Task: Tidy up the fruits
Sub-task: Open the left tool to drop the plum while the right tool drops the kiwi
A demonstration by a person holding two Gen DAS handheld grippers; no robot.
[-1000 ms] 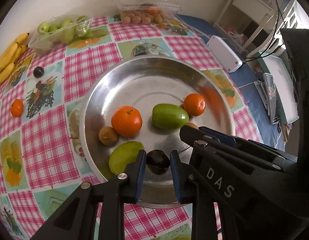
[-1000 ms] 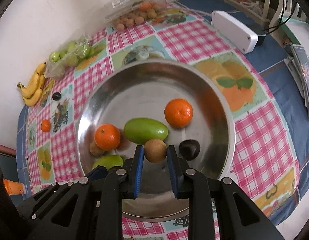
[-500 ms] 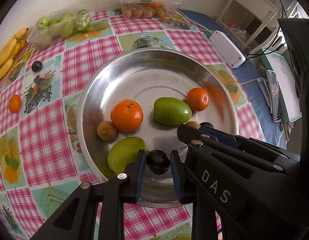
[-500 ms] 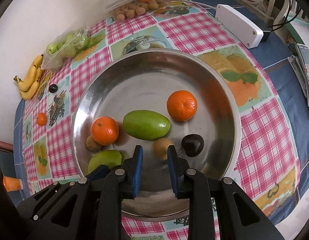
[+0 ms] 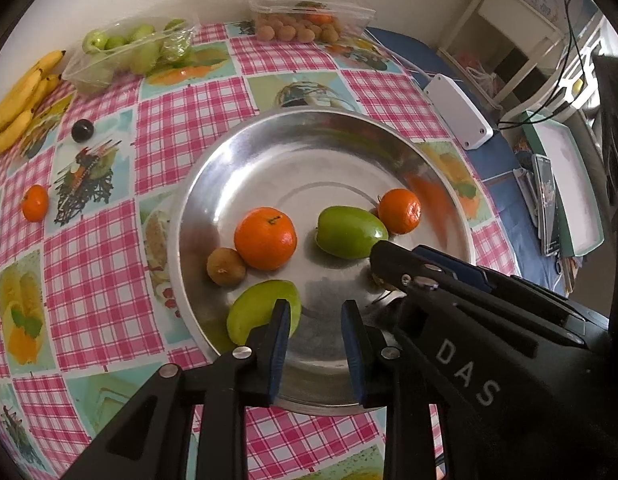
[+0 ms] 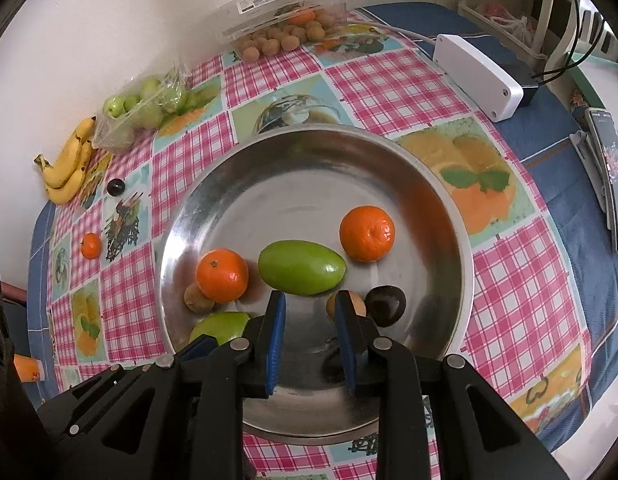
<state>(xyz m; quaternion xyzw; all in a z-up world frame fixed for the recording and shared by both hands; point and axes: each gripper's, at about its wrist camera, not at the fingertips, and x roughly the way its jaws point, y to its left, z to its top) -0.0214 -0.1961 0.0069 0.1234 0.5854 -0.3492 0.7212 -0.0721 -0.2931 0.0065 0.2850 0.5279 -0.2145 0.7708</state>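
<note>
A round steel tray point(image 5: 237, 152) point(image 6: 437, 200) holds two oranges point(image 5: 265, 238) point(image 6: 367, 233), two green mangoes point(image 5: 351, 232) point(image 6: 301, 267), a brown kiwi-like fruit point(image 5: 225, 266) point(image 6: 197, 298), a second brown fruit point(image 6: 332, 305) and a dark plum point(image 6: 385, 305). My left gripper point(image 5: 315, 320) is open and empty over the tray's near side. My right gripper point(image 6: 309, 316) is open and empty, the brown fruit beside its right finger. In the left wrist view the right gripper's body point(image 5: 469, 320) hides the plum.
On the checked tablecloth lie a loose plum point(image 5: 82, 131), a small orange point(image 5: 35, 208), bananas point(image 5: 17, 100), a tub of green fruit point(image 5: 129, 52), a clear box of brown fruit point(image 5: 305, 20) and a white box point(image 5: 457, 110). The table edge is at the right.
My left gripper opened and no longer holds the dark plum. My right gripper let go of the brown fruit, which now lies in the tray by the plum. Both drew back slightly.
</note>
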